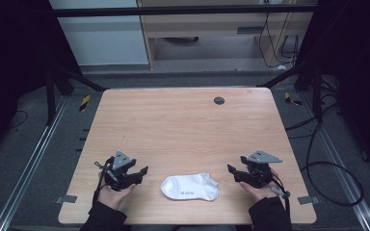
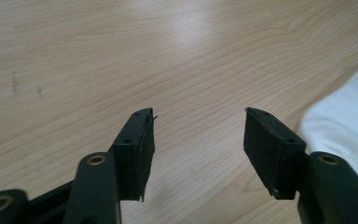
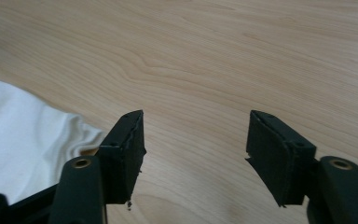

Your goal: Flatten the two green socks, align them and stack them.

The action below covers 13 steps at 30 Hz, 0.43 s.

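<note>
White sock (image 1: 190,187): folded, flat on the table (image 1: 183,120) at its near edge; landmark for all below. Left gripper (image 1: 143,172): just left of sock, jaws spread, nothing between them. Right gripper (image 1: 231,169): just right of sock, likewise released. Step, as judged: sock let go, fold apparently done; next move calls for withdrawing or regrasping an edge.

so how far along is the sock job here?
Looks done: the white sock lies folded near the table's front edge. In hand: nothing; the left gripper and right gripper are open, empty, one on each side of the sock and apart from it. Left: apparently nothing but pulling the hands away, as far as these views show.
</note>
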Motion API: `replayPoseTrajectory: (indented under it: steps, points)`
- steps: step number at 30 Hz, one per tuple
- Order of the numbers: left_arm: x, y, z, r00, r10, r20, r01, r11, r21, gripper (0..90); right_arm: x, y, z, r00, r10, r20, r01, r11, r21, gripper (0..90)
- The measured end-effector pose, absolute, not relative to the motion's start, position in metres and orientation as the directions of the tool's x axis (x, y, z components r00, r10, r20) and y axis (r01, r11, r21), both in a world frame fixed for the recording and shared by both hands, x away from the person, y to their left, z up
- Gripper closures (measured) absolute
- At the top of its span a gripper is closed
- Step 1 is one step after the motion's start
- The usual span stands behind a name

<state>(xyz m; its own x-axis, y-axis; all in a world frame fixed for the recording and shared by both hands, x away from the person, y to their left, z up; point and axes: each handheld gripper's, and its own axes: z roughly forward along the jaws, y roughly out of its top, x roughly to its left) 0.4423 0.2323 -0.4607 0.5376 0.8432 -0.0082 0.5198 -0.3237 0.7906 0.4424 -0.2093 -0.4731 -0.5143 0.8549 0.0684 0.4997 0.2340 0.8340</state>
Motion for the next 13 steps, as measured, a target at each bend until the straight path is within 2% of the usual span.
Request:
replayPoseTrajectory:
  steps: [7,13]
  points:
    - [0.452,0.262,-0.466,0.485,0.874,0.010,0.537,-0.307,0.785,31.3,0.450,-0.241,-0.483,-0.438,0.896,0.068,0.526,0.194,0.828,27.8]
    - [0.456,0.277,-0.470,0.455,0.891,0.016,0.539,-0.289,0.791,29.5,0.453,-0.257,-0.489,-0.395,0.917,0.059,0.539,0.179,0.823,23.6]
